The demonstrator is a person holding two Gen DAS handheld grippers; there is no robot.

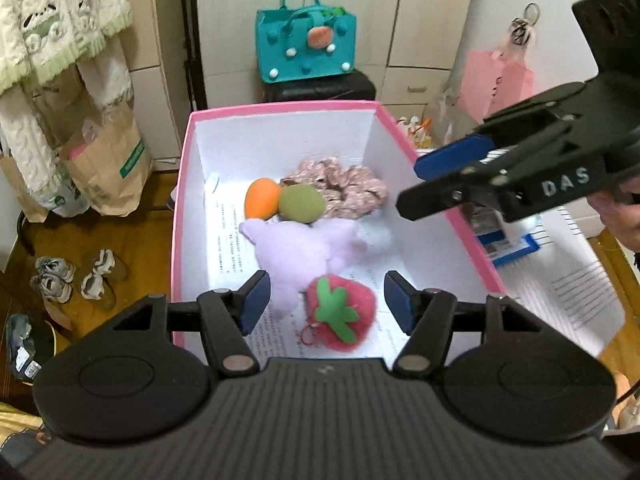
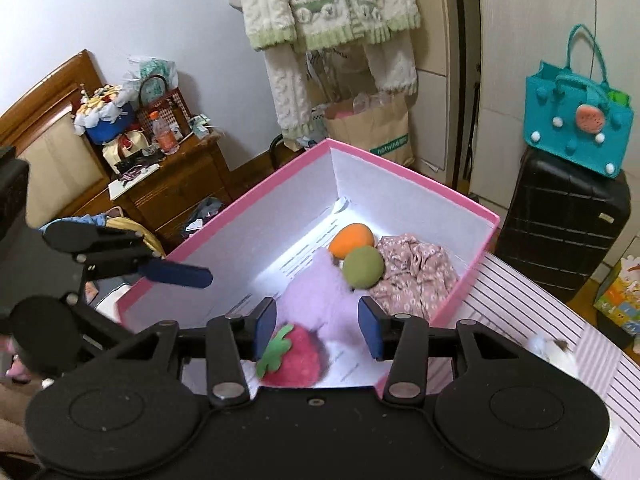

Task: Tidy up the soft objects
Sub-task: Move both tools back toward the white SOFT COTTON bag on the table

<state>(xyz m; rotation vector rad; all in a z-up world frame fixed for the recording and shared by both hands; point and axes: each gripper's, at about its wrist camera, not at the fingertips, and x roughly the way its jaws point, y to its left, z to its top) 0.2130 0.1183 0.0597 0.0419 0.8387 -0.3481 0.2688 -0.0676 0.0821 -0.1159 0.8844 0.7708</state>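
The soft toys are lying together on the floor of the pink box (image 1: 280, 109), which is lined with printed paper. The plush strawberry (image 1: 340, 312), red and fuzzy with a green felt leaf and a small key ring, is sitting nearest, just beyond and between the fingers of the left gripper (image 1: 326, 300). Past it the pale purple plush (image 1: 296, 248) is sprawling, and beyond that the orange ball (image 1: 262, 198) and the green ball (image 1: 301, 204) are touching each other beside the crumpled flowered cloth (image 1: 344, 188) at the far end.

Both grippers are hanging above the box with nothing between their fingers. The left one's fingers are standing spread, and the right gripper (image 2: 316, 326) is showing the same, its fingers apart over the strawberry and the purple plush. In the left view the right gripper (image 1: 416, 184) is reaching in from the right, over the box's rim.

By my reading, the toys are already gathered and the hands are clearing the box. Doing this well means lifting straight up with the fingers kept apart, so that no fuzz or the strawberry's ring is getting snagged and dragged out, and keeping the two grippers from knocking each other or the box's thin wall. The striped table (image 2: 560, 320) beside the box is worth checking for any stray soft thing; a small white fluffy thing (image 2: 552, 350) is lying there, too blurred to name.
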